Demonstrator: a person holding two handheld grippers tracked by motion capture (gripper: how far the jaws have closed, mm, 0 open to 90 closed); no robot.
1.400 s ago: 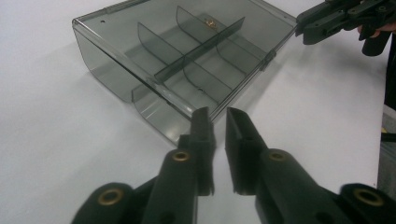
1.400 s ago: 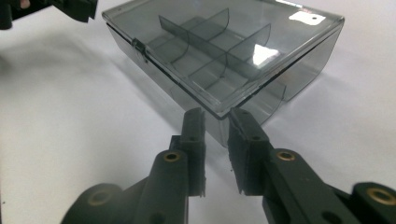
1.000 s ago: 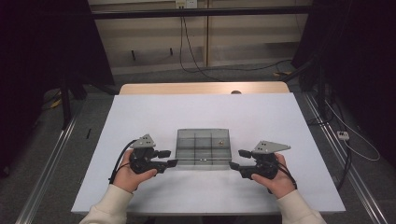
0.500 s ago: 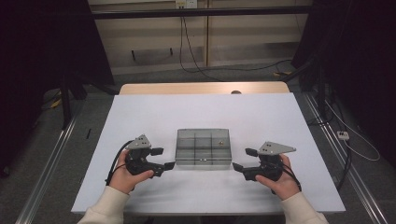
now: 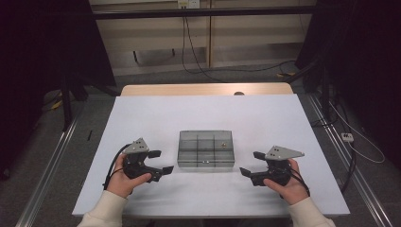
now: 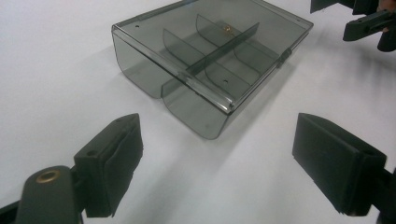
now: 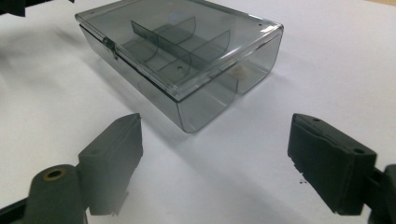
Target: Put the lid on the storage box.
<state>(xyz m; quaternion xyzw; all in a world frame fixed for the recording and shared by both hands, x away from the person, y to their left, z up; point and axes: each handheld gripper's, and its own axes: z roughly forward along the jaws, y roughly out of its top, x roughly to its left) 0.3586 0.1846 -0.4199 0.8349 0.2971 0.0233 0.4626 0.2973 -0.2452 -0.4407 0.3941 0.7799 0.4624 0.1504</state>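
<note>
— In the middle of the white table sits the smoky clear box, lid down, with dividers inside and a small brass-coloured bit in one far compartment. What would you watch for?

— Both tools sit near it, one to each side, neither touching. The left gripper has its jaws wide apart, and so does the right gripper; both hold nothing.

— So how to go in?

— I'd judge the latch on the front edge to be the target. Steady the box with one tool at a corner, jaws straddling the wall, before the other works the latch; the plastic looks light and slick, likely to skate on the table.

— And the risk?

— Pinching lid and base together, which would keep it closed.
</note>
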